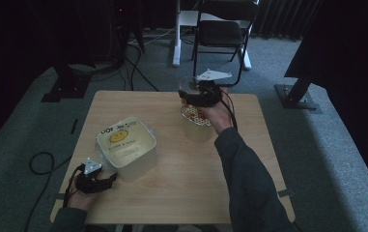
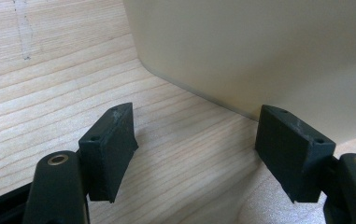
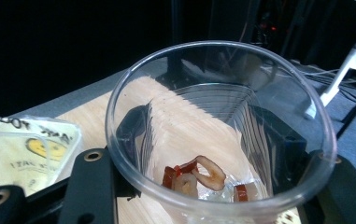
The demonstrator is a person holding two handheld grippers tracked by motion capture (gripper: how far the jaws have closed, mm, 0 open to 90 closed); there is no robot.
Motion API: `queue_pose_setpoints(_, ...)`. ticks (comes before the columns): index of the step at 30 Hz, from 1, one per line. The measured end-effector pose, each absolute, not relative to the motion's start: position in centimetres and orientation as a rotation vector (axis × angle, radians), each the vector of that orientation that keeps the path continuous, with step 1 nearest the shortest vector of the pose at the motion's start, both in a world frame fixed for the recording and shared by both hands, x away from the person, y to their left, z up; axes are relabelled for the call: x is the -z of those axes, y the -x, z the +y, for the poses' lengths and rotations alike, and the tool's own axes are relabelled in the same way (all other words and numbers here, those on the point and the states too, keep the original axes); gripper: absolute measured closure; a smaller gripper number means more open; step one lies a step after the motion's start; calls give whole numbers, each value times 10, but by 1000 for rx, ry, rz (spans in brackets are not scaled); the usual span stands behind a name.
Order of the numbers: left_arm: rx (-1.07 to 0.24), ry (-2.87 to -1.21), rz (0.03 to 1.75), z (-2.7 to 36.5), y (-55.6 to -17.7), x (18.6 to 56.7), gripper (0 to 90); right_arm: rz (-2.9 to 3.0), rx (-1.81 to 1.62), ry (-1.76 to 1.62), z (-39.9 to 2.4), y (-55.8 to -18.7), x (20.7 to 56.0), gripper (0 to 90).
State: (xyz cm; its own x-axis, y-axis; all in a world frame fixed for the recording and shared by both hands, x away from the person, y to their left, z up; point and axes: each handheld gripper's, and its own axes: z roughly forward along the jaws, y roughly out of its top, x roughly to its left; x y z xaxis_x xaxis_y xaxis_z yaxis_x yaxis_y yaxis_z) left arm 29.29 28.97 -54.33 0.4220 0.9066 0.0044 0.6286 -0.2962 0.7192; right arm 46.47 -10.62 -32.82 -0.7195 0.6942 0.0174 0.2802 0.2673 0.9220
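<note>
Two hand-held grippers: right clamps a clear cup; left gapes beside a smiley-printed tub, writing illegible.

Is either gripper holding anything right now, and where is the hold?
The right gripper holds the clear plastic cup, jaws clamped on opposite sides of its wall below the rim. The left gripper holds nothing; its jaws stand open beside the square tub.

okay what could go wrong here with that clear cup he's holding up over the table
1. The right tool pinches the thin clear cup from both sides; a harder squeeze could buckle it, a looser one drop it.
2. The red and tan pieces lie loose at its bottom and could spill if it tips.
3. The left tool stands open beside the square container, which could slide if bumped.
</note>
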Motion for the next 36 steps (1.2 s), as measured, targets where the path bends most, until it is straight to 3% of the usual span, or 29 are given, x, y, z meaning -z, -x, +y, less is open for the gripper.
queue_pose_setpoints(36, -556, -2030, 1292, 290, -292, 544, 290, 2426, -1628, -582, 0, -420, 333, 387)
